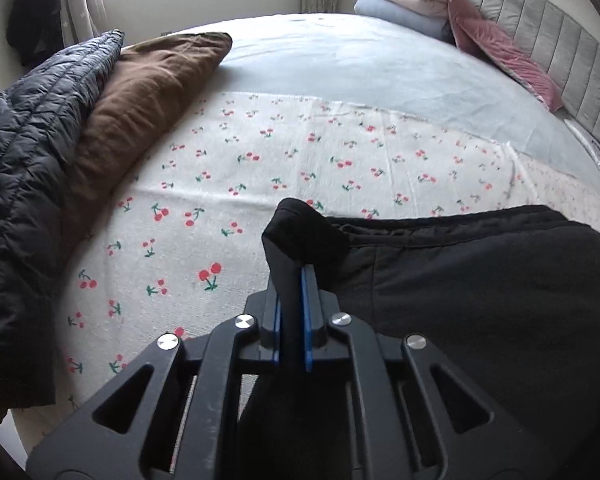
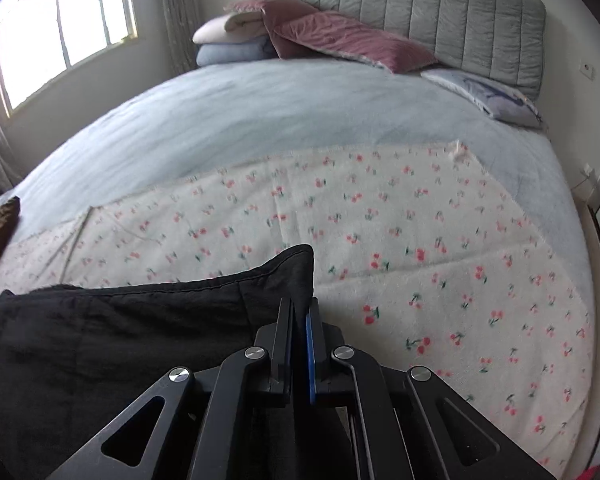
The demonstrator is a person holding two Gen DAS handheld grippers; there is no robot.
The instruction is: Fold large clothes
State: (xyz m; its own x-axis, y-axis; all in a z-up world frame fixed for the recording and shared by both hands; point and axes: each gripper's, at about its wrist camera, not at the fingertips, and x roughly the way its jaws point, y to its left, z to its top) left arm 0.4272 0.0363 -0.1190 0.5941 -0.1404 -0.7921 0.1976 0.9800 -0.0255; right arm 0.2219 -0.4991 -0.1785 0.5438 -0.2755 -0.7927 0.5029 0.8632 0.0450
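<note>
A black garment is stretched between my two grippers, held above a white cherry-print blanket on the bed. My left gripper is shut on the garment's left top corner, which bunches over the fingertips. My right gripper is shut on the garment's right top corner; the cloth runs off to the left from it. The garment's lower part hangs out of view below both grippers.
A black quilted jacket and a brown garment lie at the bed's left side. Folded white and blue blankets, pink cushions and a pale pillow sit by the grey headboard. A window is at the left.
</note>
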